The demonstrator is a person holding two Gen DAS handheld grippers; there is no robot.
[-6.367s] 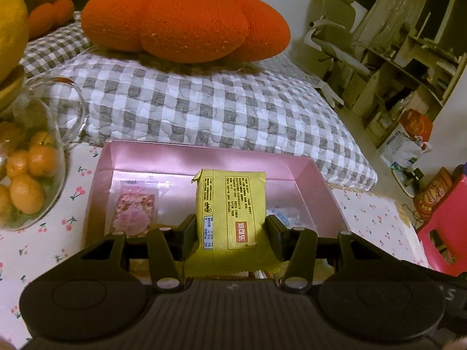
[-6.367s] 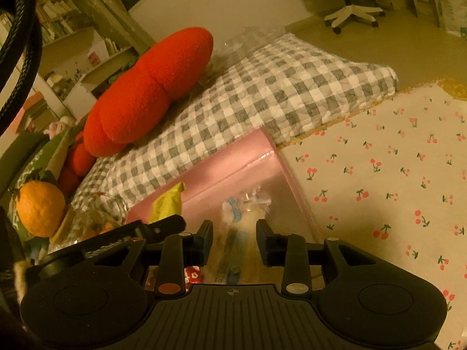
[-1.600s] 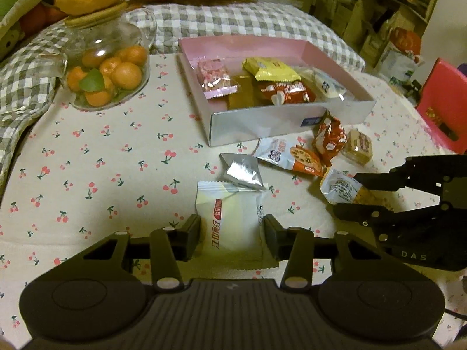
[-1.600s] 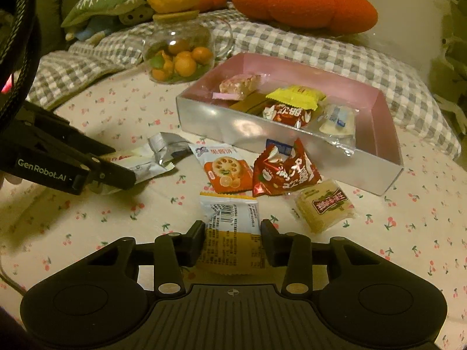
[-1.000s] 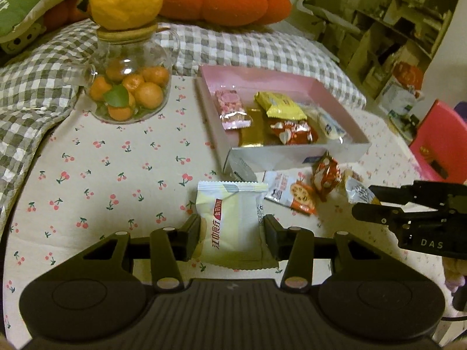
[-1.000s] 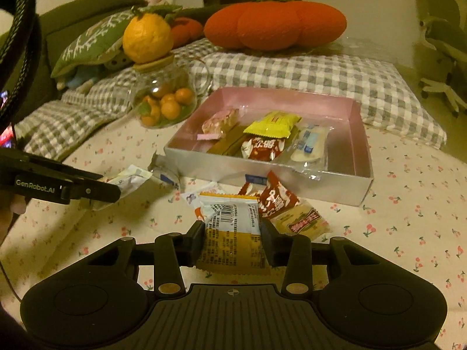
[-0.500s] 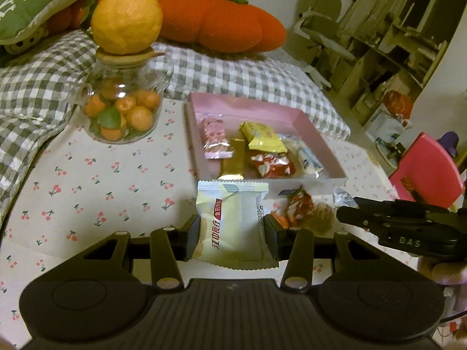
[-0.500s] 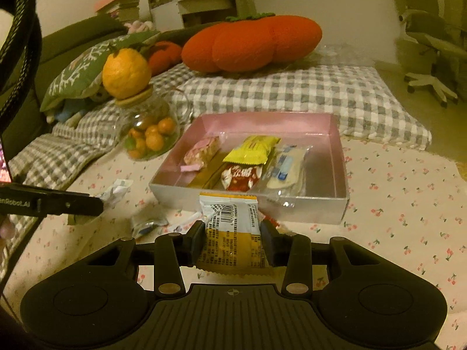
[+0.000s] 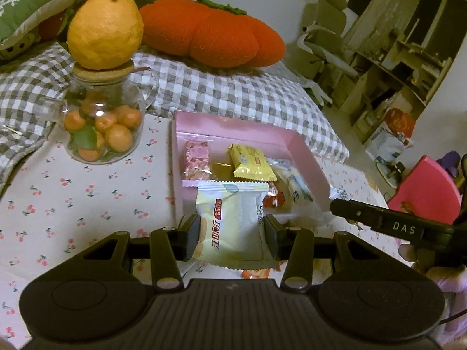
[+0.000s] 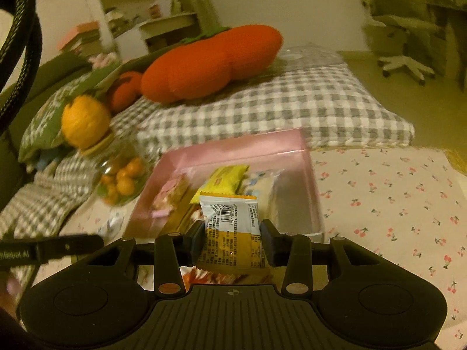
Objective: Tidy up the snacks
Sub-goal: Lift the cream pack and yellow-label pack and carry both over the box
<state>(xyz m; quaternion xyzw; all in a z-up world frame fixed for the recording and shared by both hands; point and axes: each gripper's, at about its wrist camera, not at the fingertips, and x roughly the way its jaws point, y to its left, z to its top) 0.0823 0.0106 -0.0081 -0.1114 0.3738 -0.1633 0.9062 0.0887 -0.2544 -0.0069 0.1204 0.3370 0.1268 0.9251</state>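
Observation:
My left gripper [image 9: 232, 236] is shut on a pale yellow snack packet [image 9: 233, 227], held over the near edge of the pink box [image 9: 306, 153]. The box holds a pink packet [image 9: 197, 160], a yellow packet [image 9: 251, 162] and a clear-wrapped one [image 9: 294, 183]. My right gripper [image 10: 232, 240] is shut on a white and orange snack packet [image 10: 230, 230], held above the near end of the same box [image 10: 233, 148]. The right gripper's finger shows in the left wrist view [image 9: 379, 224]; the left one's finger shows in the right wrist view [image 10: 52, 248].
A glass jar of small oranges [image 9: 102, 125] with a large citrus fruit [image 9: 105, 32] on its lid stands left of the box on the cherry-print cloth [image 9: 73, 192]. A checked cushion [image 9: 233, 93] and an orange plush pumpkin [image 9: 213, 35] lie behind. A pink stool [image 9: 426, 189] is at right.
Both grippers have lifted their packets from the cloth and moved forward to the box. The loose snacks in front of the box have dropped out of sight.

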